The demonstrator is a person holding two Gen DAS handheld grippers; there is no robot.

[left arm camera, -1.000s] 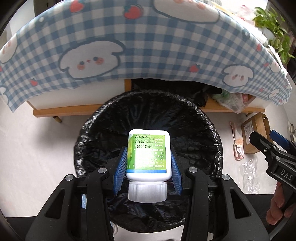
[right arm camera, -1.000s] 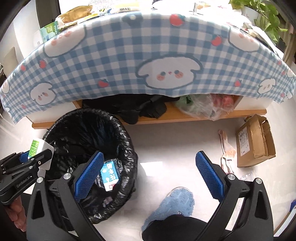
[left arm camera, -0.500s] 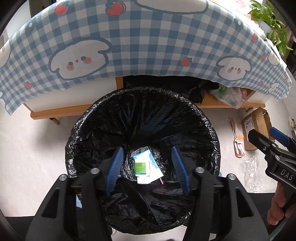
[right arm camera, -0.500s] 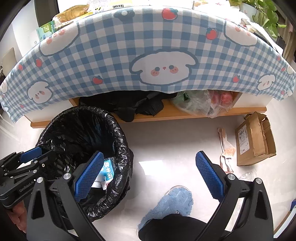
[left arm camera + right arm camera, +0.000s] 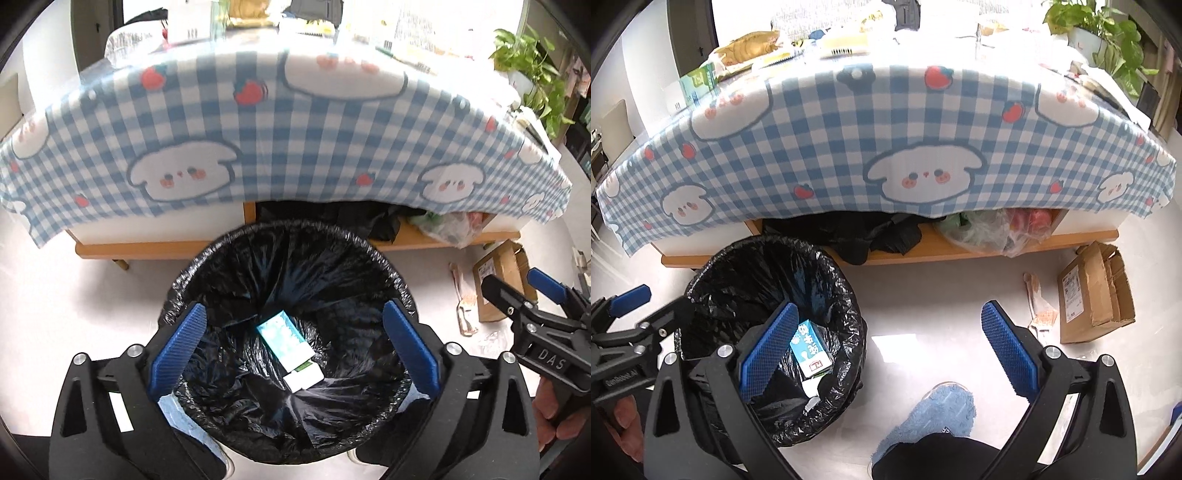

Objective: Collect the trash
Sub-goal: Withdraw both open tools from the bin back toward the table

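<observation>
A bin lined with a black bag (image 5: 288, 236) stands on the pale floor in front of the table. At its bottom lie a teal milk carton (image 5: 282, 334) and the white jar with a green label (image 5: 304, 376). My left gripper (image 5: 291, 314) hangs above the bin mouth; its jaws are opening, wide apart, with nothing between the blue pads. The right wrist view shows the bin (image 5: 768, 243) at lower left with the carton (image 5: 810, 347) inside. My right gripper (image 5: 886, 350) is open and empty over the floor beside the bin.
A table under a blue checked cloth (image 5: 886, 140) stands behind the bin, with clutter on top. Black cloth and a plastic bag (image 5: 993, 232) sit on its low shelf. On the floor lie a cardboard box (image 5: 1093, 295), a wrapper (image 5: 1039, 306) and a blue slipper (image 5: 938, 413).
The white jar left my left gripper and fell into the bin. The left jaws spread wide. Both grippers rose, so the table top has come into view.
</observation>
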